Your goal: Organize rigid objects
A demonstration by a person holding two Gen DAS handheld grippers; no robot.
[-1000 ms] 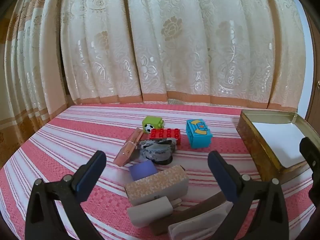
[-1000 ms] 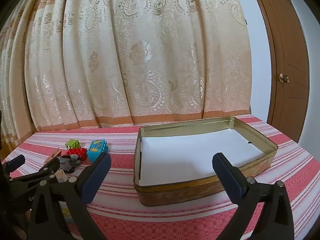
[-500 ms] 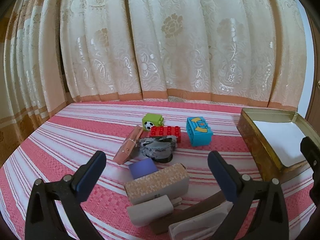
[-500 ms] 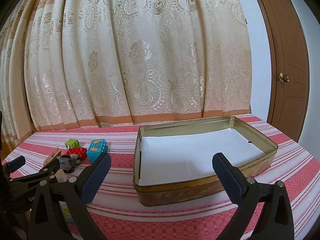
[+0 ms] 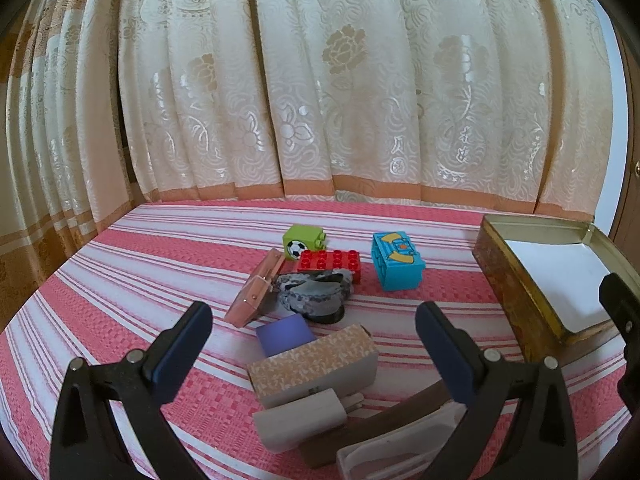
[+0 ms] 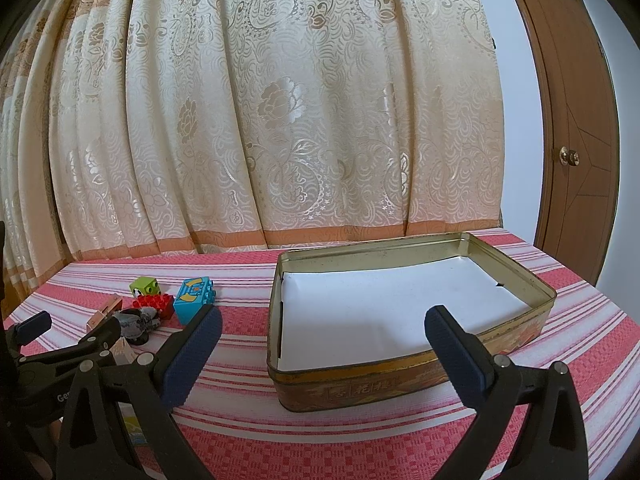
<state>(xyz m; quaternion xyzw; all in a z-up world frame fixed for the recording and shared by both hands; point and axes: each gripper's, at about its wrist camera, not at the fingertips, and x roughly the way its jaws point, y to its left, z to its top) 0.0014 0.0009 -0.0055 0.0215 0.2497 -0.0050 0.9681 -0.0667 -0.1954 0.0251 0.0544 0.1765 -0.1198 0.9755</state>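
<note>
Left tongs [image 5: 314, 344]: you hold them wide open, nothing between the pads, aimed over the near end of the pile. Right tongs [image 6: 322, 342]: also wide open and empty, facing the tin [image 6: 404, 380]. Judgement: left is staged to pick, right to steady or receive at the tin.

Pile, near to far in the left view. Closest, at 6 o'clock, a white tray [image 5: 384, 454] and a brown slab [image 5: 372, 426] overlap at the frame edge. A white charger [image 5: 300, 420] leans on the slab, touching the patterned box [image 5: 312, 364] just behind. A purple block [image 5: 285, 335] touches the box's far side. Next, a grey sequin pouch [image 5: 316, 294] with a pink case [image 5: 256, 290] propped tilted against it at 10 o'clock. Farthest: red brick [image 5: 330, 262], green cube [image 5: 304, 240] just beside it, blue brick [image 5: 397, 266] apart at 1 o'clock.

The tin sits at 3 o'clock of the pile, lidless, lined with white paper [image 6: 384, 312], nothing in it. Judgement: sorting has not begun.

Room: the bench [image 5: 140, 272] is bare striped cloth from 9 to 11 o'clock and between blue brick and tin, so you have a clear lane to the right. The near items touch, so lifting the charger or box may shift its neighbours. The blue brick stands free and looks easiest. The tin wall is raised; clear its rim on entry. The curtain [image 5: 320, 100] hangs at the bench's far edge, so don't push items back.
</note>
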